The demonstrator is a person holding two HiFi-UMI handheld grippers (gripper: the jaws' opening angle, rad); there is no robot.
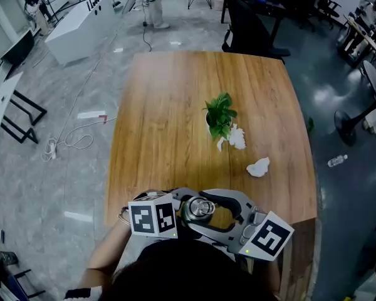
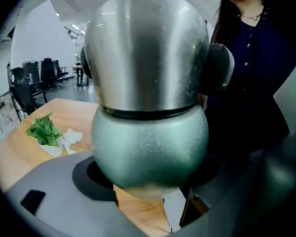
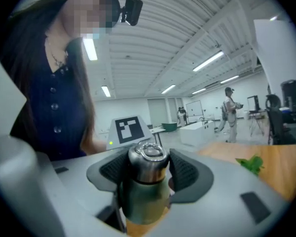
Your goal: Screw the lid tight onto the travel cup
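A travel cup (image 1: 199,209) with a green body (image 2: 150,147) and a steel lid (image 2: 145,53) is held above the wooden table's (image 1: 175,118) near edge, close to my chest. My left gripper (image 1: 180,213) is shut on the green body, and its dark pads (image 2: 89,179) press the body's lower sides. My right gripper (image 1: 214,213) is shut on the lid (image 3: 148,159); ribbed black pads (image 3: 187,172) clamp it from both sides. A ring sits on top of the lid. In the right gripper view the green body (image 3: 143,199) hangs below the lid.
A small potted plant (image 1: 219,115) stands mid-table with crumpled white paper (image 1: 237,137) beside it and another wad (image 1: 258,167) nearer the right edge. A black chair (image 1: 247,24) stands beyond the far edge. White desks (image 1: 81,27) and cables lie on the floor to the left.
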